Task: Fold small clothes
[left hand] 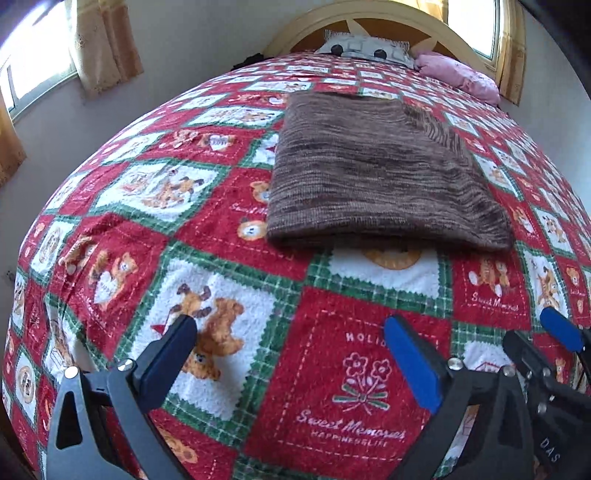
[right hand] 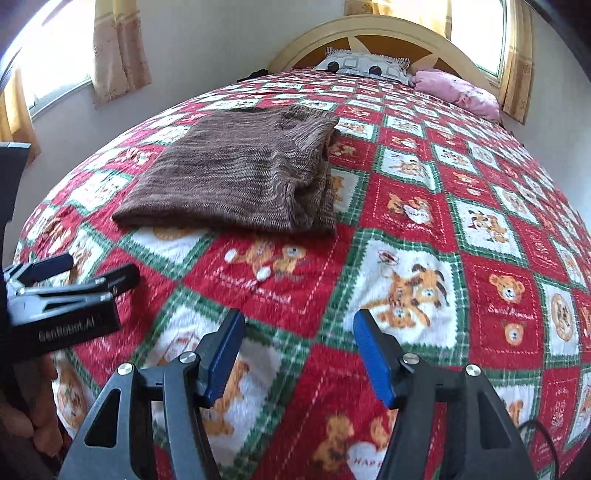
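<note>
The brown sweater (left hand: pixel 380 177) lies folded on my bed's teddy-bear blanket (left hand: pixel 207 206). My left hand-held gripper (left hand: pixel 291 350) and right hand-held gripper (right hand: pixel 299 350) both hover spread wide, gripping nothing, near the sweater.

Brown sweater (left hand: pixel 380 177): ribbed, matt knit. Bed blanket (left hand: pixel 369 354): fuzzy fleece. Left tool (left hand: pixel 291 354): matt black plastic, smooth blue pads (left hand: pixel 413 365), shiny metal screws.

The folded sweater (left hand: pixel 380 177) lies flat on the blanket (left hand: pixel 229 206) mid-bed, two pillows (left hand: pixel 364 50) behind it against the headboard (left hand: pixel 402 16) — and nearer the camera, well short of it, the left gripper (left hand: pixel 291 347) sits beside the right gripper (right hand: pixel 299 339), both spread wide above the blanket.
</note>
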A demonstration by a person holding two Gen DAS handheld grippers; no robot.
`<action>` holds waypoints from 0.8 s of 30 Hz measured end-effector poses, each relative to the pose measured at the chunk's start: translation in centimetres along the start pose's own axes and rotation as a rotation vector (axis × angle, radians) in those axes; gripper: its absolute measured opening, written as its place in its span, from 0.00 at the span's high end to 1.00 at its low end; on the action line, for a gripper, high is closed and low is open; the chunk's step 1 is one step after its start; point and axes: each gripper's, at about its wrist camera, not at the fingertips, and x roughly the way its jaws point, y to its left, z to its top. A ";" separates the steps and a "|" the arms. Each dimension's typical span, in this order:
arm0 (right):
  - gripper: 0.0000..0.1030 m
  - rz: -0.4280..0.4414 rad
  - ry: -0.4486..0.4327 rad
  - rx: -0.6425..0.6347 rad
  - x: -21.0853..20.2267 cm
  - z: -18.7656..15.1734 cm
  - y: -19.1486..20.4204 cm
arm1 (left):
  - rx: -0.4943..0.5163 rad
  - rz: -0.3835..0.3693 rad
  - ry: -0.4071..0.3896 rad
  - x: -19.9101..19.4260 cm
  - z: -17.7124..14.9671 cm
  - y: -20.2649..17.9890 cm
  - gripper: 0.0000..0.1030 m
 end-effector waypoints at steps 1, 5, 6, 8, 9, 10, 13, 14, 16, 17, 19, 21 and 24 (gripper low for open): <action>0.40 0.000 0.003 0.001 -0.2 0.0 0.0 | 0.003 0.002 -0.002 -0.1 -0.1 0.0 0.00; 0.40 0.000 0.014 0.021 -1.1 -0.1 -0.2 | 0.053 0.023 -0.017 -1.0 -0.5 -0.7 0.00; 0.40 0.000 0.022 0.029 -1.2 -0.1 -0.2 | 0.059 0.023 -0.007 -1.0 -0.6 -0.8 0.00; 0.40 0.012 0.039 0.046 -1.7 -0.1 -0.2 | 0.050 -0.003 0.019 -1.0 -0.8 -0.7 0.00; 0.40 0.014 0.038 0.049 -2.0 -0.1 -0.2 | 0.043 -0.018 0.029 -1.1 -0.7 -0.6 0.00; 0.40 0.010 0.030 0.050 -2.5 0.0 -0.2 | 0.035 -0.030 0.032 -1.4 -0.8 -0.6 0.00; 0.40 -0.021 -0.017 0.048 -4.4 0.2 -0.3 | 0.033 -0.049 -0.024 -3.6 -0.5 -0.9 0.00; 0.40 -0.031 -0.039 0.051 -5.2 0.4 -0.4 | 0.037 -0.056 -0.058 -4.7 -0.3 -1.1 0.00; 0.40 -0.036 -0.082 0.066 -6.8 0.7 -0.8 | 0.039 -0.067 -0.128 -7.0 0.2 -1.5 0.00; 0.40 -0.034 -0.101 0.073 -7.5 0.9 -0.9 | 0.038 -0.071 -0.166 -8.3 0.4 -1.6 0.00; 0.40 -0.032 -0.144 0.083 -9.3 1.3 -0.9 | 0.035 -0.069 -0.231 -10.6 0.7 -1.7 0.00; 0.40 -0.037 -0.201 0.081 -11.7 1.7 -0.9 | 0.033 -0.054 -0.302 -12.8 1.2 -1.4 0.00; 0.40 -0.067 -0.298 0.061 -14.9 1.9 -0.4 | 0.033 -0.029 -0.407 -15.9 1.4 -1.1 0.00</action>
